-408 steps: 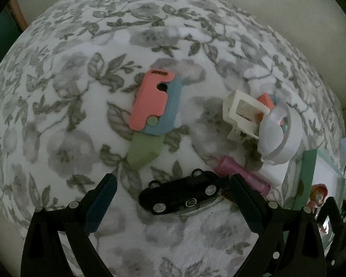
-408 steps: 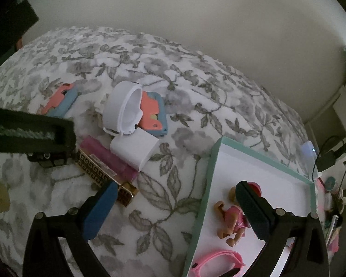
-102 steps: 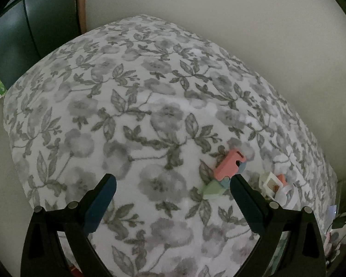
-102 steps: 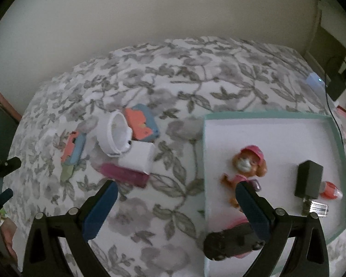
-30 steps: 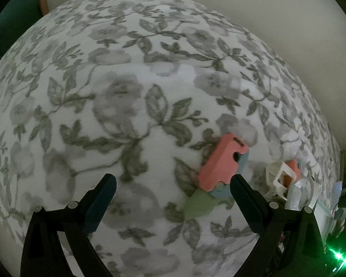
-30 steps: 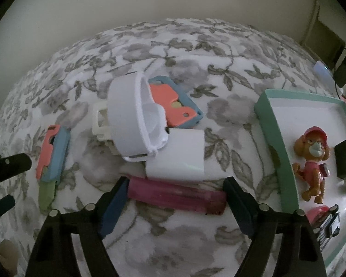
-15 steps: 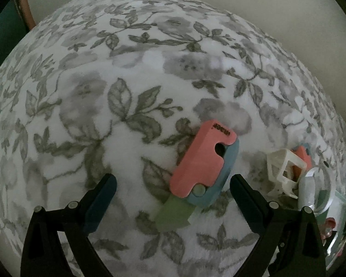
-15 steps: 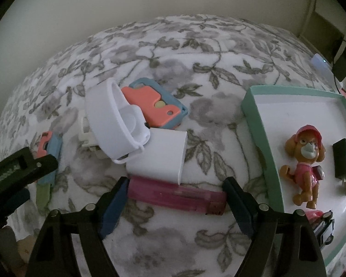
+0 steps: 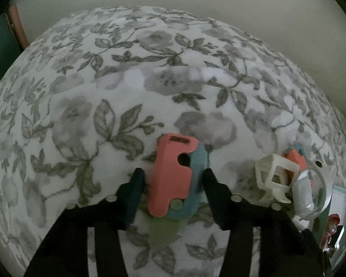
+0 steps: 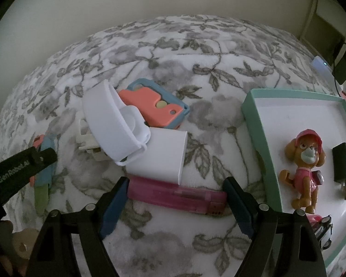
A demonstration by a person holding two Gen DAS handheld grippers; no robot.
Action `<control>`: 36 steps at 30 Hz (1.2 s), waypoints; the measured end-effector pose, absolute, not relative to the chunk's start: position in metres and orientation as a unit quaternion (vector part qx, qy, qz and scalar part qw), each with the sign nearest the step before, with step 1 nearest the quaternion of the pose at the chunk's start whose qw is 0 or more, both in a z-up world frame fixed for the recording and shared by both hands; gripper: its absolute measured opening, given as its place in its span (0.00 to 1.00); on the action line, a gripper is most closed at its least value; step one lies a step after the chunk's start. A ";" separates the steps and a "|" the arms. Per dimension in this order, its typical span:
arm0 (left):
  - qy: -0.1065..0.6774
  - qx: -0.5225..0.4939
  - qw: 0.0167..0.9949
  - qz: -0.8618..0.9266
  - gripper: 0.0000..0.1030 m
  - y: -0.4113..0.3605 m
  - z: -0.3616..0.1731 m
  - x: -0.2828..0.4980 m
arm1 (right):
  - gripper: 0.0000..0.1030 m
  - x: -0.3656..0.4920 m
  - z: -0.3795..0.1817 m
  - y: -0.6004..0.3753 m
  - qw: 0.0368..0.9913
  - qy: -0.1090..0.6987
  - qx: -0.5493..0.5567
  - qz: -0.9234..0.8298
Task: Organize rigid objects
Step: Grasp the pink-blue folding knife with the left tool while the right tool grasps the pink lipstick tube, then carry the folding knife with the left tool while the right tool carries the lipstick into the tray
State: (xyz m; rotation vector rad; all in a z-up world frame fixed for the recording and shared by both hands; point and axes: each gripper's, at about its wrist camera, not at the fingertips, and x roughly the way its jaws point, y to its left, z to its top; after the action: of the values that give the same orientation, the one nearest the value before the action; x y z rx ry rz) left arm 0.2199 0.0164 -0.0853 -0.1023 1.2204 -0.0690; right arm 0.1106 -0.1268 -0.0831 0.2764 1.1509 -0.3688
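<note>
Since half a second ago the left gripper (image 9: 173, 180) has come over the coral-and-blue plastic folding toy with a green blade (image 9: 176, 180), and its jaws have just been closing around it; the dark pads stand at both sides of the toy, though whether they already press it I cannot tell. This toy lies far from the tray, toward the left edge of the soft floral bedspread (image 9: 149, 80).

The right gripper (image 10: 174, 194) is open, its jaws at the two ends of the translucent pink plastic lighter (image 10: 176, 195).

Already inside the mint-rimmed white tray (image 10: 255, 124) are a glossy puppy figurine (image 10: 305, 161) and a black charger block (image 10: 343, 165). Still outside are the lighter, a smooth white case (image 10: 159, 159), a curved white lid (image 10: 110, 120) and a second coral-and-blue toy (image 10: 154, 106). I judge the sorting about half done.
</note>
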 end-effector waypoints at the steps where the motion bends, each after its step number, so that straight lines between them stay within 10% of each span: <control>1: 0.573 -0.048 0.817 -0.034 0.45 0.017 -0.087 0.222 | 0.82 0.111 -0.083 -0.127 0.814 0.539 0.129 -0.173; 36: 0.564 -0.027 0.824 -0.032 0.45 -0.012 -0.030 0.165 | 0.82 0.070 -0.040 -0.165 0.811 0.541 0.189 -0.120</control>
State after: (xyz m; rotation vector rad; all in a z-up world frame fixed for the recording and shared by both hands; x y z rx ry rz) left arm 0.1646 -0.0119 -0.0300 -0.0574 1.1998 -0.0684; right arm 0.0701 -0.1646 -0.0403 0.4046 1.1549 -0.2562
